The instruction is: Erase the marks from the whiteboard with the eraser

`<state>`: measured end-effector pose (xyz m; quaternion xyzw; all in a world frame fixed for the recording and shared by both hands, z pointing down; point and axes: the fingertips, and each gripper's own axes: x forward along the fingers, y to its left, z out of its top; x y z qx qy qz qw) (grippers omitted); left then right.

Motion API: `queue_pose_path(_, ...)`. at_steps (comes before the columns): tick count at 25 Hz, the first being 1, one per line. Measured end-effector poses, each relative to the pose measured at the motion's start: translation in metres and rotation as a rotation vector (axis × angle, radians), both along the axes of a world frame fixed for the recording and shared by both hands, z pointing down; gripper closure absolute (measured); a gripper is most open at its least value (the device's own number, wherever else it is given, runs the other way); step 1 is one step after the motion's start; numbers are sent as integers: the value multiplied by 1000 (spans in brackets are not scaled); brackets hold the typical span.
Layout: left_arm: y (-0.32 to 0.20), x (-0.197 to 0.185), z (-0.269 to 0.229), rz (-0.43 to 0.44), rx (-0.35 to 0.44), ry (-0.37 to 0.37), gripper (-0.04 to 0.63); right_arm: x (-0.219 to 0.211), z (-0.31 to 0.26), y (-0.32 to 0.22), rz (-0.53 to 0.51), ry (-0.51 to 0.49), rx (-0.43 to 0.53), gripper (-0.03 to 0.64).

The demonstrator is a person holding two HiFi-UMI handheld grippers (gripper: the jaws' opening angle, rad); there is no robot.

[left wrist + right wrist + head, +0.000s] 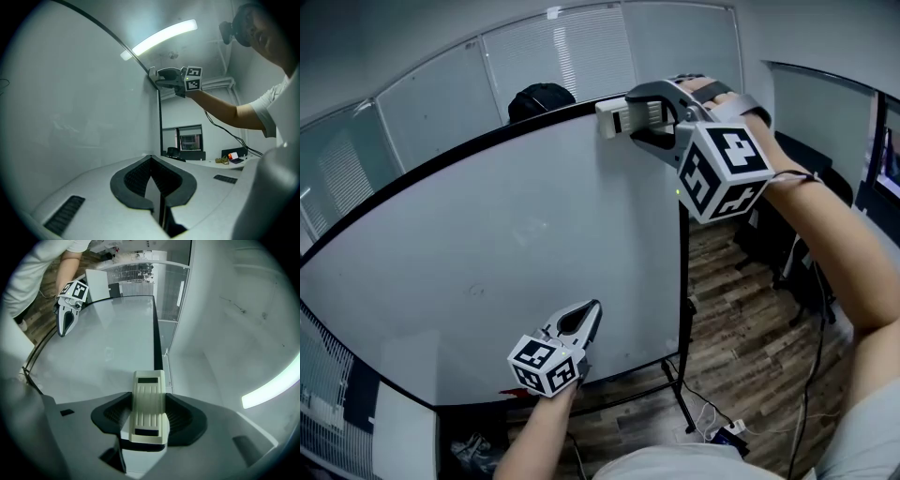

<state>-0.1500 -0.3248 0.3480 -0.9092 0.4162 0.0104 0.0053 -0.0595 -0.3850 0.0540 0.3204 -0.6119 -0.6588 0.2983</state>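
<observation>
A large whiteboard [487, 253] in a black frame fills the head view; only faint smudges [474, 290] show on it. At its top right corner, my right gripper [630, 117] is shut on a cream eraser [617, 118] that rests against the board. In the right gripper view the eraser [149, 397] sits between the jaws of that gripper [149, 418], reaching to the board's black edge [154, 333]. Lower down, my left gripper [589, 314] hovers shut and empty in front of the board's lower right part. The left gripper [152, 176] view looks up along the board to the right gripper [161, 79].
The board stands on a black stand [684, 394] over a wood floor with cables [722, 431]. A red item [511, 392] lies on the tray at the bottom edge. Glass partitions [562, 52] rise behind, and a dark chair back [541, 98] shows above the top edge.
</observation>
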Motion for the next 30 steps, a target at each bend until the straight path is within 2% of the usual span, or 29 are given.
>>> queue_pose_path(9,-2,27,-31,-64,21,1,588,14,-5,-5,-34,-10,-27,383)
queue_pose_path(15,-4,39,-29,-73,18,1,588,10,28,-6,-77,-33,-67,383)
queue_pose_path(21,-2,38,-23,-95,9,6,588,2,94,-1,-112,-25,-120,383)
queue_pose_path(30,-4,22,-11,-149,-13,16,588,-4,221,2,-165,-32,-257,383)
